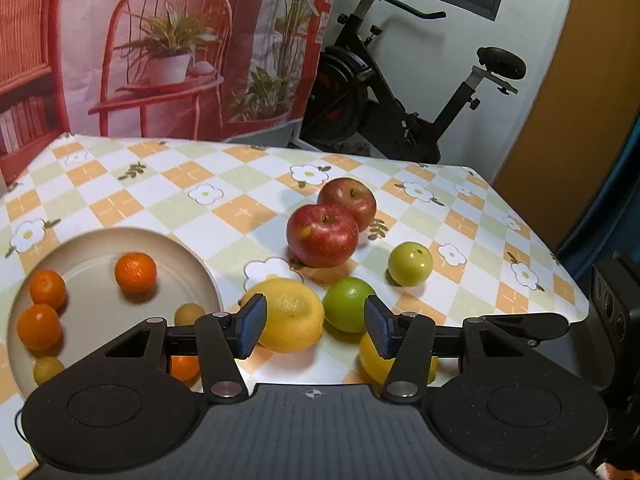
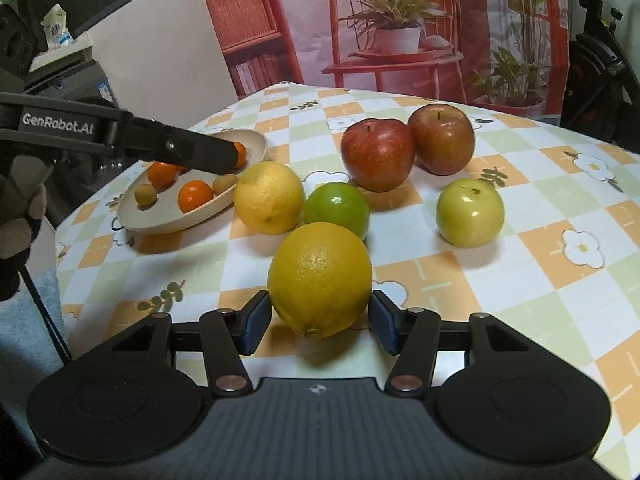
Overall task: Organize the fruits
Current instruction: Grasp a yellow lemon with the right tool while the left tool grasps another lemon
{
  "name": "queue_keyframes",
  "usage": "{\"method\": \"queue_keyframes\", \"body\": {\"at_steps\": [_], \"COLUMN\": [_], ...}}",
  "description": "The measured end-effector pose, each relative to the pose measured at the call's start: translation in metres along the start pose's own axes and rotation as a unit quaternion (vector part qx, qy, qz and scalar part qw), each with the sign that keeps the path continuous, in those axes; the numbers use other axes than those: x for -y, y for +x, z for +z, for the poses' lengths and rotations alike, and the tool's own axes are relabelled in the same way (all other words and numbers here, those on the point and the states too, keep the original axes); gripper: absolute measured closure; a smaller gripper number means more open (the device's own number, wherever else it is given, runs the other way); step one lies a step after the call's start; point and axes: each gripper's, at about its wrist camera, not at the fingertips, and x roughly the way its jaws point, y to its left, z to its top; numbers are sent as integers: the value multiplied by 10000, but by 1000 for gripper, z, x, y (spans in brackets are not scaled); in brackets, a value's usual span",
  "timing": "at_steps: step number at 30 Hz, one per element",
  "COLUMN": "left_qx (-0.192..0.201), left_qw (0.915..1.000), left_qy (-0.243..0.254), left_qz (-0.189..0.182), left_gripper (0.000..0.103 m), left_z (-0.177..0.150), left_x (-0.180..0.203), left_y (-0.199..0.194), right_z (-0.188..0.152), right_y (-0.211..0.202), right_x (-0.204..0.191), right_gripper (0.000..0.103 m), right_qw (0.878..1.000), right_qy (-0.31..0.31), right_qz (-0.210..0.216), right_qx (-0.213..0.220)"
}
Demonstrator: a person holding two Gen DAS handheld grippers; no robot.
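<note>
- The right gripper [image 2: 318,324] has a large yellow-orange citrus [image 2: 320,278] sitting between its blue pads; the jaws are spread about as wide as the fruit, and a thin gap seems to show on each side, so I judge it bracketed rather than pinched (the contact line is hard to read).
- That citrus rests on the checked tablecloth [image 2: 520,280] at the near edge of the loose fruit, which probably makes it the easiest first pick for this hand.
- The left gripper [image 1: 316,326] hangs over the table with its jaws spread and nothing between them; seen past its pads are a yellow lemon [image 1: 290,314] and a green lime [image 1: 348,304], touching each other.
- 2 red apples [image 1: 322,234] sit pressed together behind them, and a pale green apple [image 1: 410,263] stands apart to the right.
- The beige plate [image 1: 100,246] to the left already holds small oranges [image 1: 135,272] and a few little tan fruits, so sorting by kind seems under way, with the small fruit gathered there.
- From the right wrist view, the left gripper's finger reaches over that plate's rim, likely to work on that side.
</note>
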Motion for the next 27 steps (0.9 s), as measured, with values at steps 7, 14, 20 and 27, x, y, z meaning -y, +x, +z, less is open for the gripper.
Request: {"method": "queue_keyframes", "body": {"at_steps": [7, 14, 20, 27], "left_qx": [-238, -558, -633, -590], "left_qw": [9988, 9963, 9938, 9949], "left_qy": [-326, -540, -721, -517], "left_qz": [-266, -368, -563, -634], "left_gripper": [47, 52, 52, 51], "left_z": [-2, -11, -14, -15], "left_x": [-7, -13, -19, -9], "left_y": [6, 20, 27, 28], "right_z": [0, -1, -3, 0], "right_y": [9, 17, 16, 11], "right_x": [-20, -31, -29, -27], "right_gripper": [47, 47, 47, 47], "right_qw": [9995, 9986, 9983, 9987], "right_qy": [-204, -414, -465, -393], "right_qz": [243, 324, 333, 319], "right_qx": [75, 108, 64, -63]}}
